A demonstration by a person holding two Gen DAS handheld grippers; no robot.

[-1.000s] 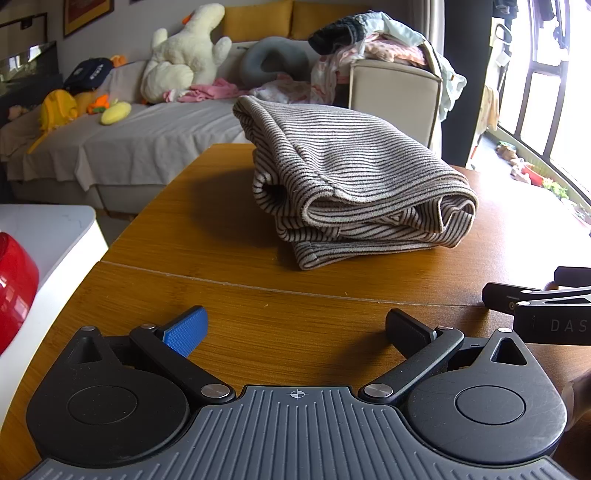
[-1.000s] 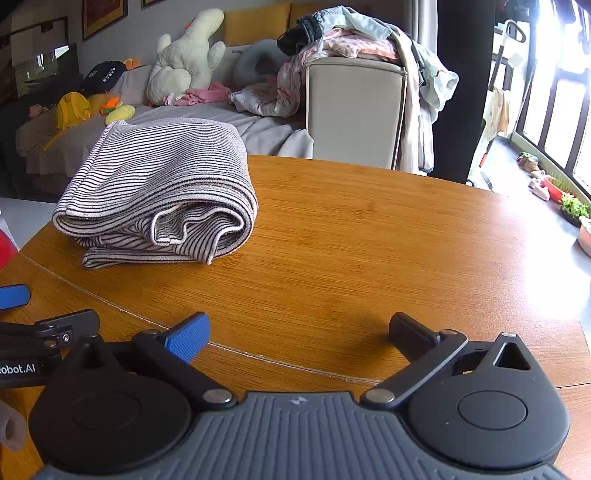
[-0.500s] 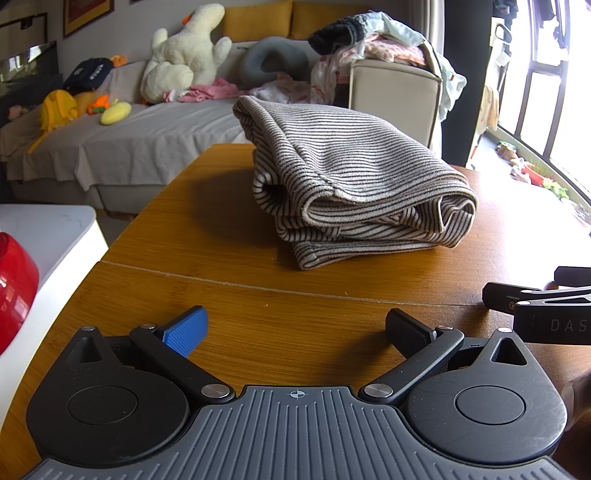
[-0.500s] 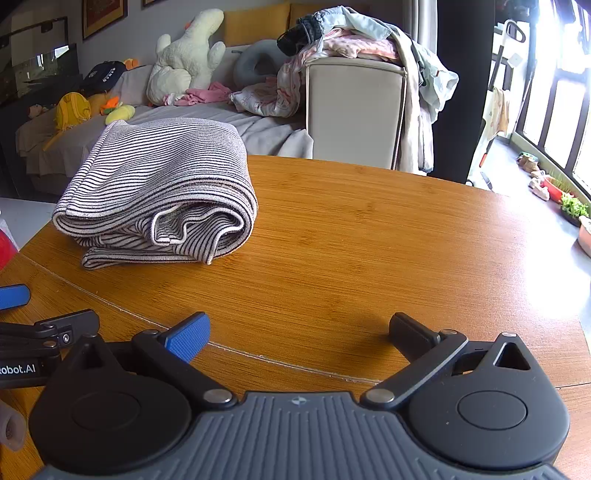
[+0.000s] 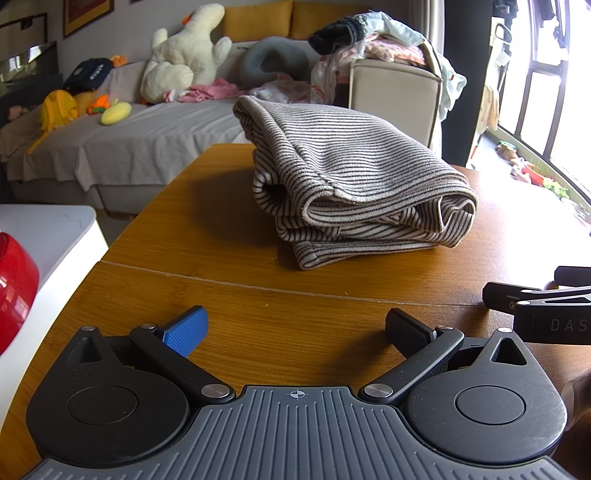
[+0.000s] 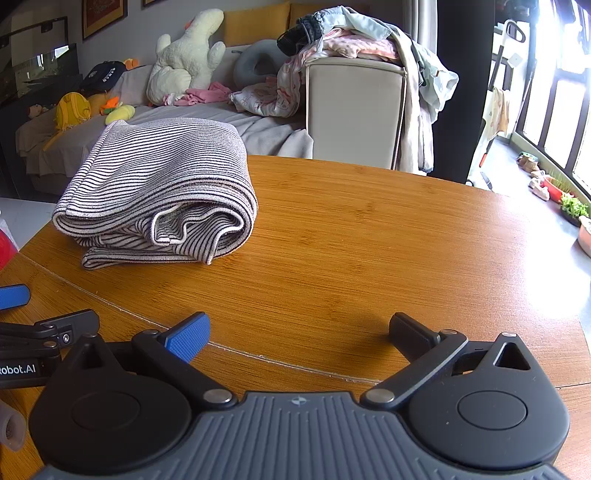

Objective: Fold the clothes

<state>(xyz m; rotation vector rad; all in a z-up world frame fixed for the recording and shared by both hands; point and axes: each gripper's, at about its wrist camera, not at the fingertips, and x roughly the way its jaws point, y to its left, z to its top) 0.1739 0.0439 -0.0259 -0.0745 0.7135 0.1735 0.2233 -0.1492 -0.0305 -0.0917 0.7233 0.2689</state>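
Both grippers are sitting low over the wooden surface [image 5: 229, 236] with their jaws spread wide and nothing between them. On the left gripper [image 5: 295, 326] a blue-padded finger [image 5: 184, 330] and a black finger [image 5: 408, 326] are angling outward, with bare wood showing in the gap. The right gripper [image 6: 299, 332] is standing the same way, its blue pad [image 6: 188, 336] and black finger [image 6: 413, 332] held far apart and gripping nothing.

The striped garment [image 5: 351, 184] is lying folded into a thick bundle on the surface, well ahead of both grippers and touching neither. In the left wrist view it is sitting ahead of the left gripper and slightly to the right, beyond a seam [image 5: 258, 282] running across the wood. In the right wrist view the same garment [image 6: 162, 192] is resting ahead and to the left of the right gripper, its rolled edges facing the camera.

Relative to the garment, a grey-covered sofa [image 5: 140, 144] is standing behind it, carrying a cream plush toy [image 5: 181, 59] and other soft things. A beige armchair [image 6: 354, 110] heaped with loose clothes [image 6: 354, 33] is standing behind and to the right of the garment. A red object [image 5: 14, 288] is showing at the left edge of the left wrist view, on a white top beside the surface.
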